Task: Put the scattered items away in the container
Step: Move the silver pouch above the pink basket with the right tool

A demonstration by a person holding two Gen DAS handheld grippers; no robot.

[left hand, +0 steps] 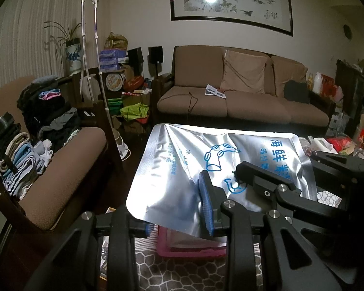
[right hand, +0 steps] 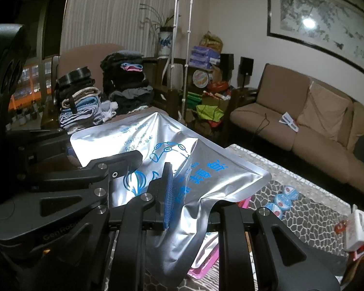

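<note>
I have the crinkled silver foil pouch with blue print (left hand: 220,160) pinched in both my left gripper (left hand: 182,220) and right gripper (right hand: 182,201), above the pink plastic tray (left hand: 189,249). Slick foil could slip; it may overhang the tray.

Left gripper (left hand: 179,214) and right gripper (right hand: 182,198), side by side and angled downward, each with blue-padded jaws closed on one shared silver pouch (left hand: 182,165).
</note>
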